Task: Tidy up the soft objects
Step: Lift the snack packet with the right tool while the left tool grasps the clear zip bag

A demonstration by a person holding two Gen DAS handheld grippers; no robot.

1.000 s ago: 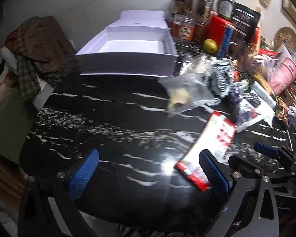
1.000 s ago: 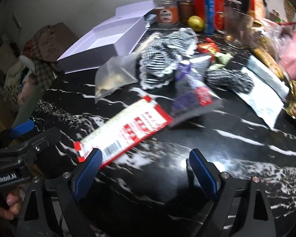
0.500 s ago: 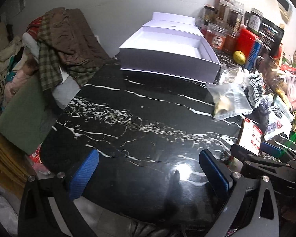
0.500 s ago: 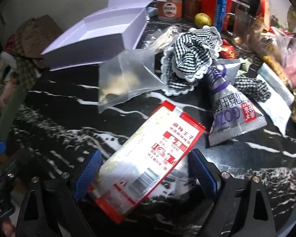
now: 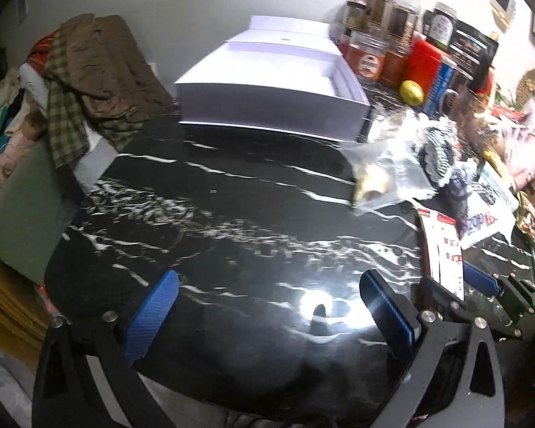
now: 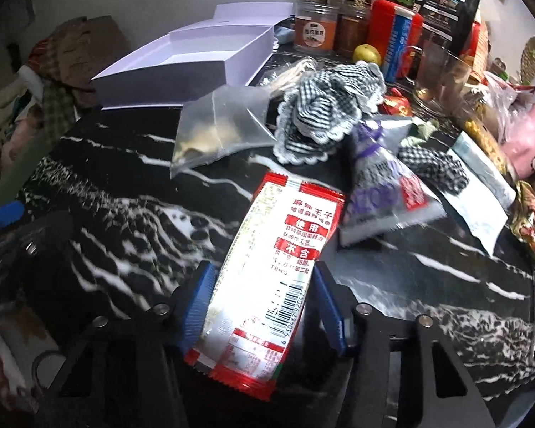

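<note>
While the right gripper (image 6: 264, 303) had its fingers closed onto the long red-and-white foil snack packet (image 6: 274, 271), the packet's long axis ran toward 12 o'clock. Left gripper (image 5: 267, 306) was spread apart, holding nothing, farther off.

I'm looking at a lived-in home, prob. kitchen/dining corner: black marble table (image 5: 203, 214), spice jars (image 6: 315, 32) & a lemon (image 6: 366, 53) by the wall, clothes pile (image 5: 89, 75) alongside.

Table (image 5: 232, 214): black marble top with white veining, round edge. A lamp glare (image 5: 315, 303) lies on it at 5 o'clock. Wall (image 5: 196, 10): plain grey-white, behind the table at 12 o'clock. Clothes pile (image 5: 89, 75): brown and checked, at 10 o'clock, beside the table. Jars (image 6: 339, 10): along the wall at 1 o'clock.
</note>
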